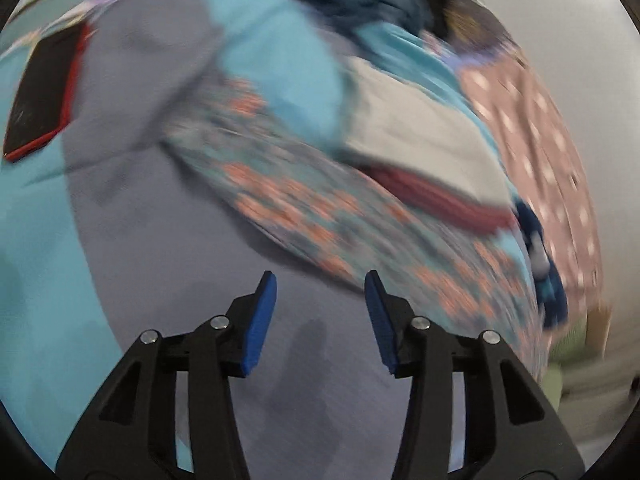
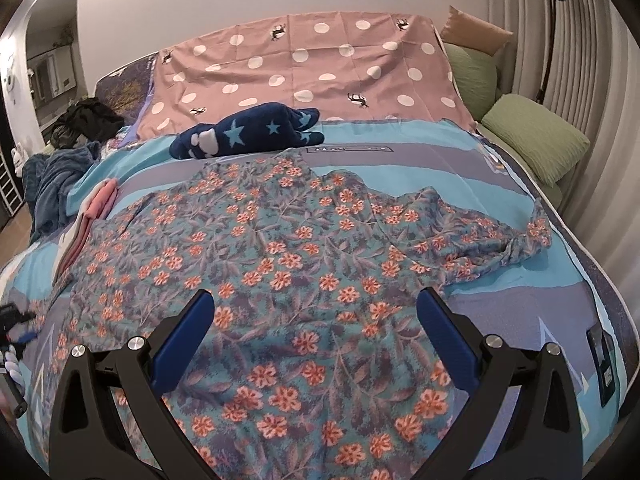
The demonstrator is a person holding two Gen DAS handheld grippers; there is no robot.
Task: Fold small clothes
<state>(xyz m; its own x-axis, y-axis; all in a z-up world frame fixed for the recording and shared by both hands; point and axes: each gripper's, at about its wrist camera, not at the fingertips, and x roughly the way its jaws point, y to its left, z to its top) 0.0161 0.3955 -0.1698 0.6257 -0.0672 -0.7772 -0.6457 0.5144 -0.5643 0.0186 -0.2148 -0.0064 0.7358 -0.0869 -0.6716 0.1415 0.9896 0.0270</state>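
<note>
A floral garment [image 2: 288, 260] with orange flowers on teal lies spread flat on the bed. My right gripper [image 2: 316, 300] hovers open over its near part, with the pads wide apart and nothing pinched. The left wrist view is motion-blurred. In it my left gripper [image 1: 320, 284] hangs over bare grey-blue bedding, its blue pads [image 1: 262, 320] partly apart with nothing between them. The floral garment's [image 1: 320, 216] edge lies just ahead and to the right of it. At the far left edge of the right wrist view, a black tool with a blue part [image 2: 16, 320] looks like the left gripper.
A folded pink and white stack [image 2: 92, 216] lies at the garment's left edge. A navy star-print item [image 2: 248, 132] sits beyond it on a pink polka-dot sheet [image 2: 300, 60]. Green pillows [image 2: 536, 136] are at the right, a dark blanket [image 2: 52, 184] at the left. A black red-edged device [image 1: 40, 96] rests on the bed.
</note>
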